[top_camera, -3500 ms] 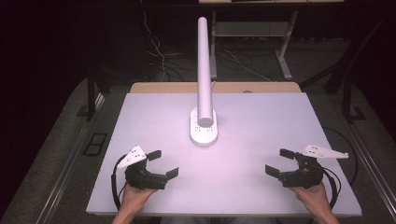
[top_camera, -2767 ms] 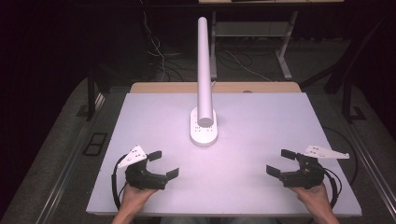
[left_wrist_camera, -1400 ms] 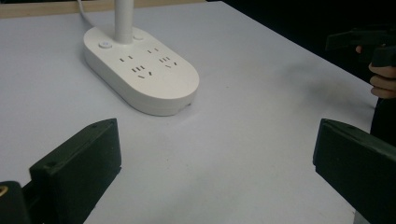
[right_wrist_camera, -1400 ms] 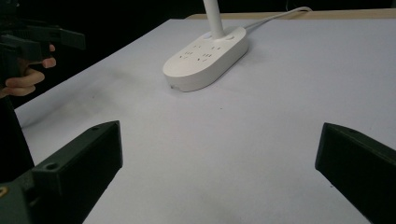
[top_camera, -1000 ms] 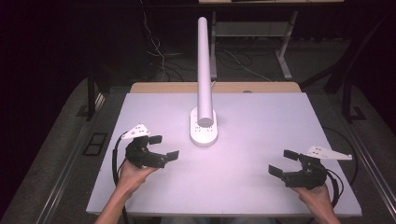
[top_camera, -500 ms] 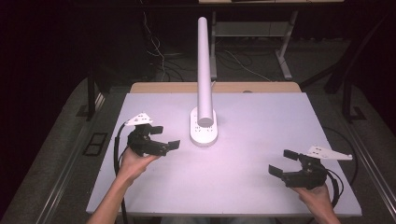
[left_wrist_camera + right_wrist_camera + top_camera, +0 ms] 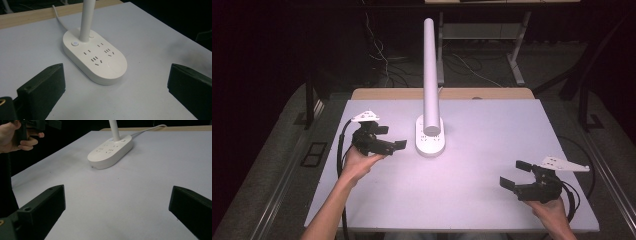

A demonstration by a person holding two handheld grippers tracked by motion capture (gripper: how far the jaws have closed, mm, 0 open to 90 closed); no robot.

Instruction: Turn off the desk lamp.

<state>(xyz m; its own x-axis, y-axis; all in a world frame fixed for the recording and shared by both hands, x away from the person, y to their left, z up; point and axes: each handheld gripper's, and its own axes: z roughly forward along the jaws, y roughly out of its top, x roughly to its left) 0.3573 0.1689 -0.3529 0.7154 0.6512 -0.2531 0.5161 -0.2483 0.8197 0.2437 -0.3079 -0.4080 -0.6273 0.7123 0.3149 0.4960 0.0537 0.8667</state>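
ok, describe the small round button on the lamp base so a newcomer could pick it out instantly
Start at the white table; near its middle stands a white oval base with a tall white post rising from it. On the base's top, right beside the foot of the post, sits the small round button. Unlike the slotted socket holes around it, it is a plain ringed disc.

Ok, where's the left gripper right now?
In the high view the left gripper sits left of the lamp base, jaws open toward it, not touching.
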